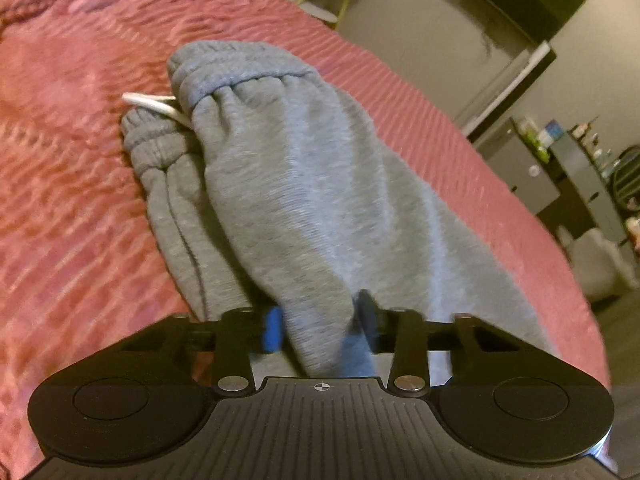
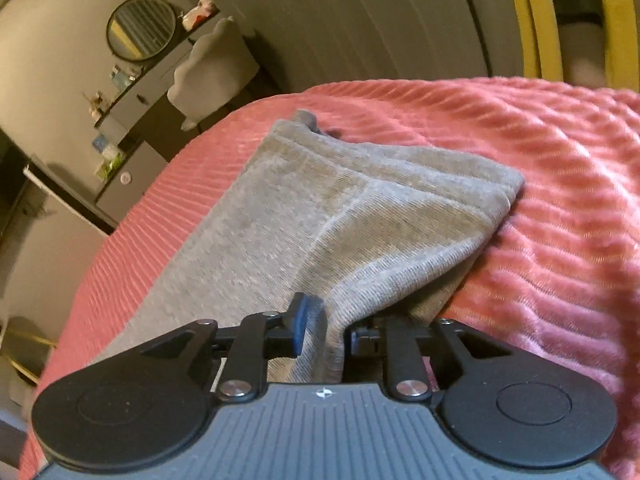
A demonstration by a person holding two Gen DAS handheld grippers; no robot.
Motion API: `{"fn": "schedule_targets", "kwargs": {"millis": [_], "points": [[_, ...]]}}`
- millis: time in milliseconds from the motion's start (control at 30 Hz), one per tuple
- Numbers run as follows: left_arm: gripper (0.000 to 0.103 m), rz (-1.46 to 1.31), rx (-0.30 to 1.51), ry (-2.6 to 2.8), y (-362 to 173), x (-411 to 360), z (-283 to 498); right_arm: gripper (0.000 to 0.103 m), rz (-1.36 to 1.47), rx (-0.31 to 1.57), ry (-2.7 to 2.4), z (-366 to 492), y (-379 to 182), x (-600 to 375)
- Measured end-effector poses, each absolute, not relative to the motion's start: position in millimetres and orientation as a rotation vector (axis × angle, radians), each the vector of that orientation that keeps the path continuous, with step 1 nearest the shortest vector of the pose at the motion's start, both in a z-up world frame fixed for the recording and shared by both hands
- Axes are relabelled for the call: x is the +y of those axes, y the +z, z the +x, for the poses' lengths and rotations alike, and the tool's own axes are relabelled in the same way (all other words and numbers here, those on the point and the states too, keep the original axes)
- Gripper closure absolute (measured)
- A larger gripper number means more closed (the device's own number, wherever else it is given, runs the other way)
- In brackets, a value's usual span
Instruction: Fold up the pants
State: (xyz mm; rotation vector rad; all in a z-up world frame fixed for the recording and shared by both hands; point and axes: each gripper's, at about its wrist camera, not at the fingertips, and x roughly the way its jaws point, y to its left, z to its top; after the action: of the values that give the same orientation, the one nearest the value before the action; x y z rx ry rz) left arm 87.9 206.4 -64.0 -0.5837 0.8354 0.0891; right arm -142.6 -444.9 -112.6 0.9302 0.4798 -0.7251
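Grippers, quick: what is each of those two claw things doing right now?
Left gripper: shut on the grey pants, near the waistband end.
Right gripper: shut on the same pants, near the leg hems.

Grey fabric of the pants (image 1: pixel 304 200) hides the inner faces of the left gripper (image 1: pixel 320 320) pads; likewise at the right gripper (image 2: pixel 326 330). The white drawstring (image 1: pixel 156 106) disappears under the waistband. Small items on the dresser (image 1: pixel 560 160) are too blurred to identify.
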Motion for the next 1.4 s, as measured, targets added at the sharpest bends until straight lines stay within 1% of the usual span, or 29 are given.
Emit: {"fn": "schedule_targets", "kwargs": {"millis": [33,100,133,167,233,300,367,467,500,533,633,733,767,800,833,900,933,967,1000,1033,1067,1100,1133,1200,1233,1267,1300,1400], "points": [[0.074,-0.563,0.835,0.093,-63.8,204.5,87.9,0.084,0.933,0.477,-0.725,-140.9,-113.7,-445.2],[0.085,-0.553,0.828,0.093,-61.3,201.4,87.9,0.087,0.918,0.48,-0.727,-139.2,-113.3,-443.8],[0.085,-0.553,0.821,0.097,-59.8,204.0,83.9,0.095,0.903,0.479,-0.734,-137.8,-112.8,-442.7],[0.086,-0.555,0.805,0.094,-56.1,206.6,78.1,0.097,0.889,0.473,-0.742,-138.6,-110.8,-441.9],[0.086,-0.532,0.781,0.094,-51.0,204.6,73.3,0.097,0.869,0.413,-0.734,-144.2,-102.5,-439.5],[0.085,-0.487,0.792,0.093,-50.6,199.4,69.6,0.097,0.81,0.35,-0.724,-148.2,-90.5,-435.3],[0.085,-0.439,0.811,0.096,-53.6,193.6,65.6,0.098,0.753,0.343,-0.739,-147.7,-84.6,-431.7],[0.085,-0.395,0.796,0.101,-55.2,188.5,60.6,0.097,0.795,0.449,-0.776,-141.6,-99.5,-439.5],[0.085,-0.402,0.796,0.105,-54.8,188.4,60.3,0.098,0.862,0.504,-0.781,-139.8,-111.6,-447.4],[0.085,-0.413,0.797,0.109,-53.9,188.8,60.2,0.098,0.921,0.504,-0.776,-142.0,-118.3,-453.1],[0.085,-0.432,0.779,0.103,-48.1,189.4,58.2,0.098,0.978,0.428,-0.747,-149.3,-106.9,-459.7],[0.085,-0.399,0.751,0.092,-42.3,184.8,53.1,0.098,0.797,0.288,-0.761,-154.4,-70.0,-441.9],[0.083,-0.396,0.749,0.092,-41.6,183.8,51.7,0.098,0.753,0.272,-0.773,-154.6,-64.5,-437.8],[0.074,-0.398,0.753,0.096,-41.6,183.1,50.3,0.098,0.725,0.292,-0.788,-152.4,-64.4,-437.6],[0.072,-0.402,0.759,0.115,-42.0,182.8,48.4,0.097,0.701,0.354,-0.819,-147.3,-69.9,-440.1],[0.063,-0.405,0.751,0.153,-41.3,182.2,42.9,0.095,0.709,0.557,-0.928,-139.4,-93.3,-450.6],[0.059,-0.388,0.74,0.174,-38.8,180.5,39.1,0.092,0.751,0.574,-0.959,-145.7,-100.1,-455.4],[0.052,-0.365,0.725,0.194,-35.4,178.1,35.1,0.091,0.826,0.511,-0.953,-158.4,-101.8,-459.7],[0.046,-0.344,0.701,0.216,-31.3,175.3,30.5,0.086,0.882,0.459,-0.983,-169.2,-98.8,-463.3],[0.044,-0.32,0.668,0.242,-25.6,170.5,24.9,0.077,0.873,0.446,-1.042,-174.0,-93.1,-465.1],[0.039,-0.302,0.634,0.259,-18.8,164.0,19.8,0.07,0.833,0.435,-1.092,-177.0,-85.2,-465.9],[0.032,-0.295,0.611,0.261,-13.5,158.1,16.4,0.069,0.811,0.406,-1.105,-179.4,-78.7,-465.5],[0.028,-0.301,0.583,0.245,-6.8,149.2,12.9,0.066,0.809,0.371,-1.08,-180.3,-73.2,-466.4],[0.012,-0.327,0.552,0.146,4.0,126.9,10.0,0.053,0.847,0.331,-0.94,-173.0,-66.4,-474.2],[0.009,-0.333,0.552,0.085,8.0,110.3,11.0,0.048,0.88,0.322,-0.866,-166.2,-65.5,-480.7],[0.008,-0.332,0.556,0.041,9.8,95.1,12.9,0.045,0.921,0.31,-0.797,-159.2,-65.3,-488.3],[0.008,-0.331,0.562,0.004,9.7,80.9,14.5,0.042,0.966,0.301,-0.742,-149.8,-65.9,-497.3],[0.007,-0.325,0.598,-0.073,-4.4,36.3,21.6,0.028,1.031,0.314,-0.649,-115.8,-66.0,-523.9]]}}
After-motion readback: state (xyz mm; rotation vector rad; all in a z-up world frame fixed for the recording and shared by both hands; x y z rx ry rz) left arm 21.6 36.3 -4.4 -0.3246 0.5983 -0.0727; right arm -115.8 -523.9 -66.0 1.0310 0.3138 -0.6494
